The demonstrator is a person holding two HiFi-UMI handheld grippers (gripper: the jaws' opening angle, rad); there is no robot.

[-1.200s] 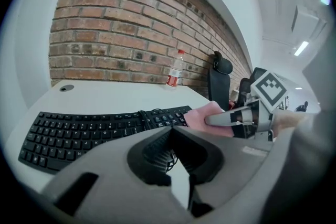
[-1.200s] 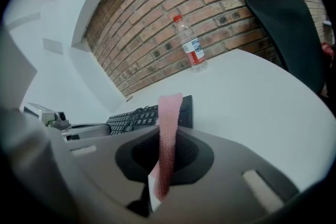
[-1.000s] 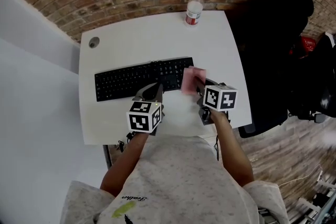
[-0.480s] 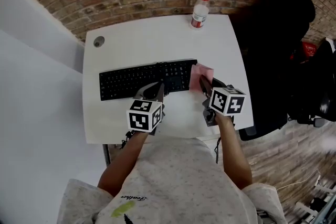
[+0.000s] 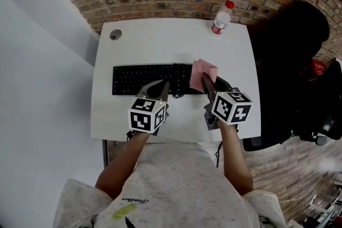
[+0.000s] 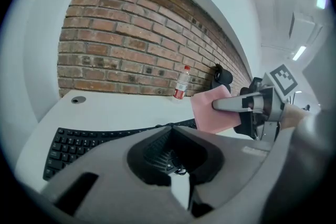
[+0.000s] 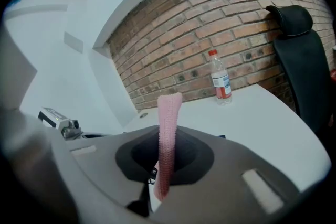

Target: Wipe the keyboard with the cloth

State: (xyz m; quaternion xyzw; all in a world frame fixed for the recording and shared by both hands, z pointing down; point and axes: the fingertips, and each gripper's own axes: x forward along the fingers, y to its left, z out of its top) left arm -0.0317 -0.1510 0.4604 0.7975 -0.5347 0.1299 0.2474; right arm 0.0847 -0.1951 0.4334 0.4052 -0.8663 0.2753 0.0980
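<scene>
1. Head view: the right claw (image 5: 206,81) pinches the pink knitted cloth (image 5: 203,71) over the three-o'clock end of the black keyboard (image 5: 149,79) on the white bench (image 5: 160,34), seemingly poised to wipe.
2. Left gripper view: the left claw (image 6: 170,132) is closed on nothing, perhaps ready to steady the keyboard (image 6: 79,140).
3. Right gripper view: the cloth (image 7: 168,123) stands edge-on, clamped.

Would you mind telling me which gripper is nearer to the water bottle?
Right. The right gripper, shut on the pink cloth, is at the keyboard's right end, toward the bottle; the left gripper is farther left.
</scene>
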